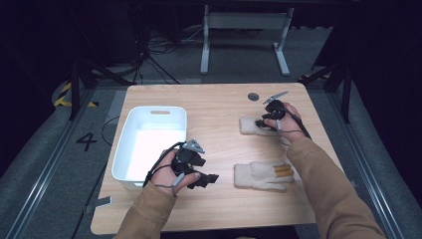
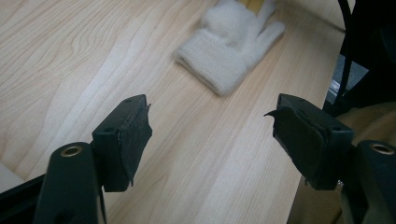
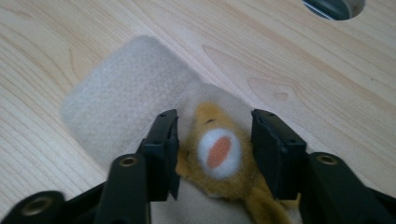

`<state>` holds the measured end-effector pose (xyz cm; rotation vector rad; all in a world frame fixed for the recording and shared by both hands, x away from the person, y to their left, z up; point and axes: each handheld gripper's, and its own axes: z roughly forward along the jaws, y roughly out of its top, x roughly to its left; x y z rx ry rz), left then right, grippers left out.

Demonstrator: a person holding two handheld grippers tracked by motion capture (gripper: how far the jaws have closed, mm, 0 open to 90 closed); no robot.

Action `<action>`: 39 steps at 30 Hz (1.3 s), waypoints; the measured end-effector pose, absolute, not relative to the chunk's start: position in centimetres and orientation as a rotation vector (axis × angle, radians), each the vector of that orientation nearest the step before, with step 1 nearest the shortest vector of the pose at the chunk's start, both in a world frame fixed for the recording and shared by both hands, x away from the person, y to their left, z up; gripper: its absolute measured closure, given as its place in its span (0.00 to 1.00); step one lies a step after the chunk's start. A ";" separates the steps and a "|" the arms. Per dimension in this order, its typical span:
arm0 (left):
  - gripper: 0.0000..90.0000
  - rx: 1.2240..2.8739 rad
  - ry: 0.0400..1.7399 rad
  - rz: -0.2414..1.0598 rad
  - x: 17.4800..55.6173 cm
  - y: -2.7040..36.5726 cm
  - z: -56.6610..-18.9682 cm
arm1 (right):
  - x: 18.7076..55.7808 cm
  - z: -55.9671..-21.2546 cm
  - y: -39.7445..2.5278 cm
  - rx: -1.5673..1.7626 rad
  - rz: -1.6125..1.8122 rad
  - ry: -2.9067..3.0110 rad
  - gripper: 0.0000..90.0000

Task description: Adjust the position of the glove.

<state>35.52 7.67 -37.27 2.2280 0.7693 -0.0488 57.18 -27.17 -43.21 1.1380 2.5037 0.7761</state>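
1. Right gripper (image 1: 263, 121) is down on the far cream knitted glove (image 1: 249, 125). Its fingers (image 3: 161, 149) sit either side of the glove's tan fuzzy animal patch with the white-and-orange spot (image 3: 219, 149).
2. Right fingers are narrowed around that patch. The left finger touches the tan fuzz, while the right finger is just beside it; contact there is unclear. Counted as gripping the patch.
3. In the right gripper view the glove's ribbed cuff (image 3: 126, 98) lies ahead and to the left of the fingers, flat on the light wooden tabletop (image 3: 289, 60).
4. Round dark cable hole in the tabletop (image 3: 334, 7) is well beyond the right fingers, up and to the right.
5. Left gripper (image 1: 204, 179) is held over the tabletop near the front edge, fingers (image 2: 128, 140) spread wide with nothing between them.
6. Near cream knitted glove (image 2: 229, 46) lies ahead of the left fingers, well apart from them, flat, cuff towards the fingers.
7. From the high view that near glove (image 1: 261, 175) has tan finger pieces (image 1: 284, 172) on the side away from the left fingers.
8. White rectangular plastic bin (image 1: 130, 144) is just behind and beside the left hand (image 1: 171, 172), opposite to where the left fingers point.
9. The two gloves are apart from each other, the near one between the two grippers.
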 end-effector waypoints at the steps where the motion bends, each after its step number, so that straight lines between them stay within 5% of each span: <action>1: 0.31 2.226 0.773 -0.047 35.5 7.8 -37.3 | 57.2 -43.3 -27.1 1.137 0.760 2.514 0.66; 9: 0.31 2.227 0.779 -0.046 35.5 7.9 -37.3 | 56.9 -42.5 -26.8 1.114 0.739 2.531 0.81; 25: 0.31 2.246 0.708 -0.072 37.1 5.8 -37.1 | 53.5 -38.1 -28.1 1.176 0.826 2.396 0.82; 39: 0.31 2.232 0.660 -0.073 39.2 4.5 -36.3 | 46.1 -34.0 -28.3 1.162 0.959 2.314 0.82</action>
